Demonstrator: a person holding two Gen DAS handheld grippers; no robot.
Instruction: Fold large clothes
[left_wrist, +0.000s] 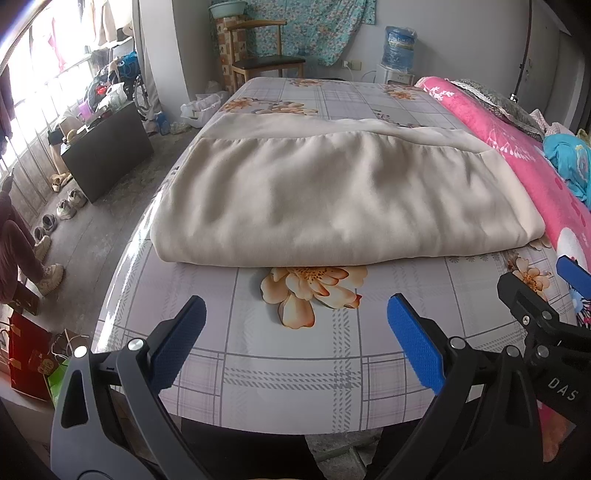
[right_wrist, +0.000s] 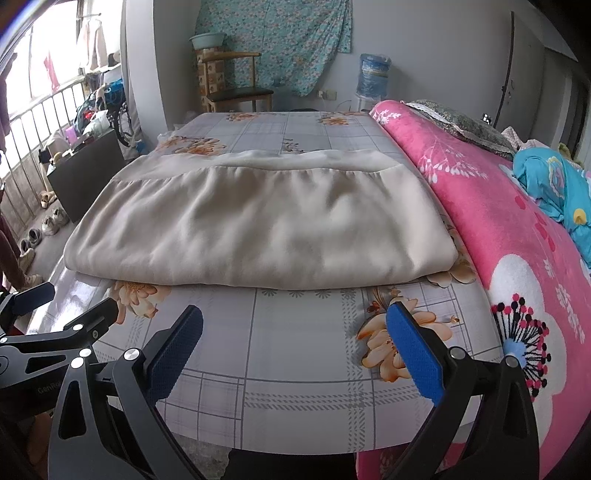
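Observation:
A large beige garment (left_wrist: 332, 195) lies folded in a flat rectangle across the flowered tablecloth (left_wrist: 288, 365); it also shows in the right wrist view (right_wrist: 258, 229). My left gripper (left_wrist: 295, 328) is open and empty, held over the near edge of the table, short of the garment's front fold. My right gripper (right_wrist: 295, 332) is open and empty too, beside it to the right, also short of the fold. The right gripper's fingers (left_wrist: 532, 299) show at the right edge of the left wrist view. The left gripper's fingers (right_wrist: 92, 317) show at the left of the right wrist view.
A pink flowered blanket (right_wrist: 498, 229) lies along the right side with a blue cloth (right_wrist: 554, 184) on it. A wooden chair (right_wrist: 232, 85) and a water dispenser (right_wrist: 373, 77) stand at the far wall. A dark cabinet (left_wrist: 107, 147), shoes and a person's legs (left_wrist: 22, 251) are on the left.

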